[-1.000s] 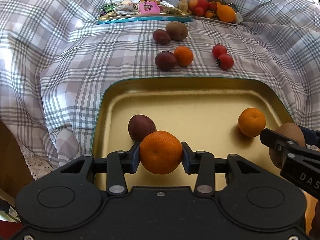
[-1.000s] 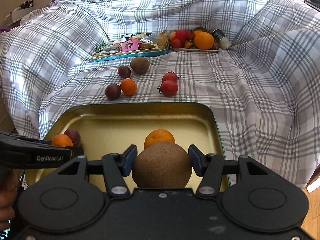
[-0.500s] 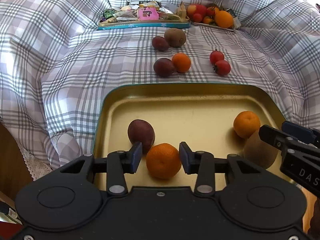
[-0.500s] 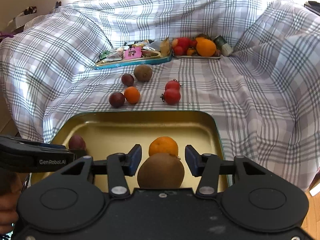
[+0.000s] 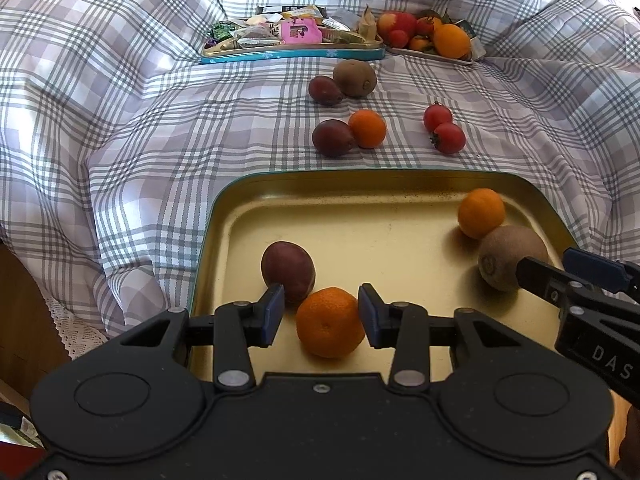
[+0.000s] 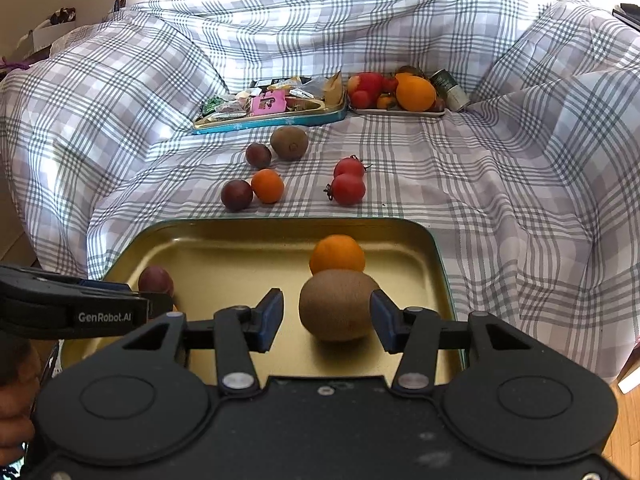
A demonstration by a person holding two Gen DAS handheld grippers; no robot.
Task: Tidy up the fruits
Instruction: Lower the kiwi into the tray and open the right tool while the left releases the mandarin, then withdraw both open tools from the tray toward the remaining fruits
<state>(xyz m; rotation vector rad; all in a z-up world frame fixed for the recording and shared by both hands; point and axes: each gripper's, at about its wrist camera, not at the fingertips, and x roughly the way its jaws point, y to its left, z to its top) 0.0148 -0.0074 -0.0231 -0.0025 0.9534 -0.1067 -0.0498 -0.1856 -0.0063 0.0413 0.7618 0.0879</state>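
A gold tray (image 5: 380, 208) (image 6: 224, 244) lies on the checked cloth. In it are a purple passion fruit (image 5: 287, 266) (image 6: 155, 280), two tangerines (image 5: 327, 322) (image 5: 480, 213) and a kiwi (image 5: 510, 256) (image 6: 338, 311). My left gripper (image 5: 321, 316) is open, its jaws either side of the near tangerine, which rests on the tray. My right gripper (image 6: 326, 318) is open around the kiwi, which rests on the tray in front of the far tangerine (image 6: 337, 254).
On the cloth beyond the tray lie a kiwi (image 5: 355, 78), two passion fruits (image 5: 325, 90) (image 5: 333, 138), a tangerine (image 5: 367, 129) and two tomatoes (image 5: 444, 130). A blue tin of snacks (image 5: 288, 38) and a white fruit plate (image 5: 430, 38) sit at the back.
Both grippers opened and let go: the tangerine and the kiwi now rest on the tray. Both grippers have pulled back and up a little.
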